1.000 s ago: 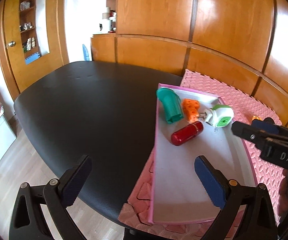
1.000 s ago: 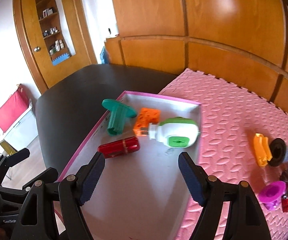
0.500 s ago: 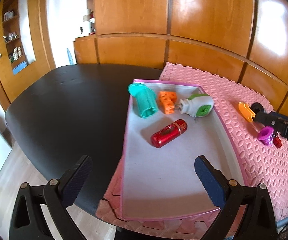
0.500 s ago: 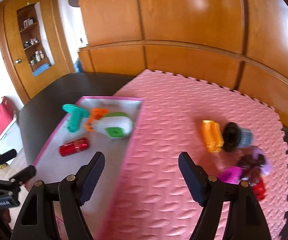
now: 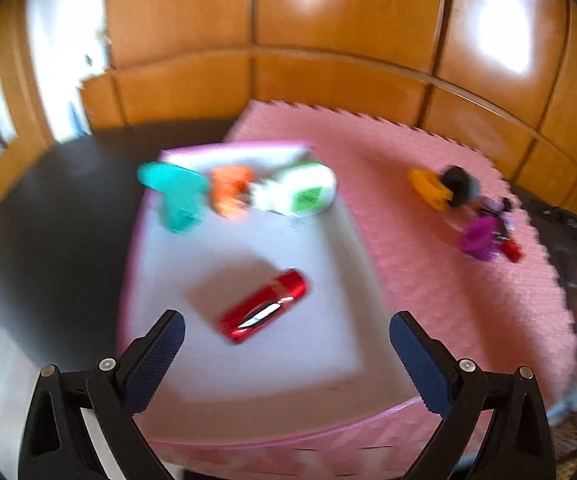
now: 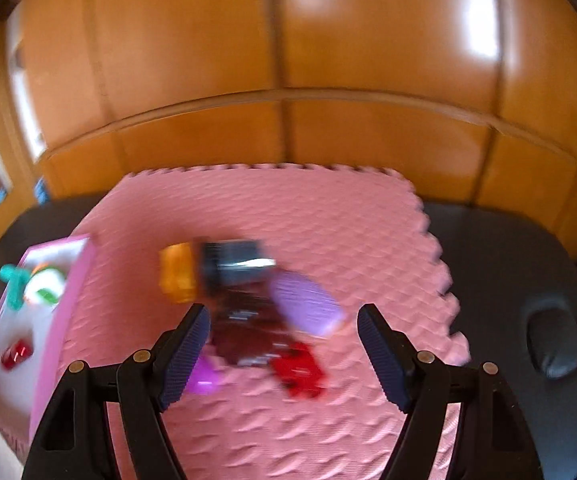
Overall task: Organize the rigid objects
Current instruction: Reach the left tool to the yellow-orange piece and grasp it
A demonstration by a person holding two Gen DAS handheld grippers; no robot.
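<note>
Pink foam mat [image 6: 328, 216] lies under both tongs. Right tongs [image 6: 284, 344] stand spread and empty over a blurred cluster of small toys [image 6: 248, 304]. Left tongs [image 5: 286, 356] stand spread, empty, just behind a red cylinder [image 5: 264, 306] in the pink-rimmed tray [image 5: 248, 436].

Each tool is a black plastic frame of two angled arms with triangular cut-outs. The left tool [image 5: 286, 342] carries dark blue ribbed pads [image 5: 416, 364] on the inner faces of its fingers, with round silver screws beside each pad. The right tool [image 6: 284, 336] matches it: the same ribbed, navy pads [image 6: 380, 354], black arms and bright screw heads.
</note>
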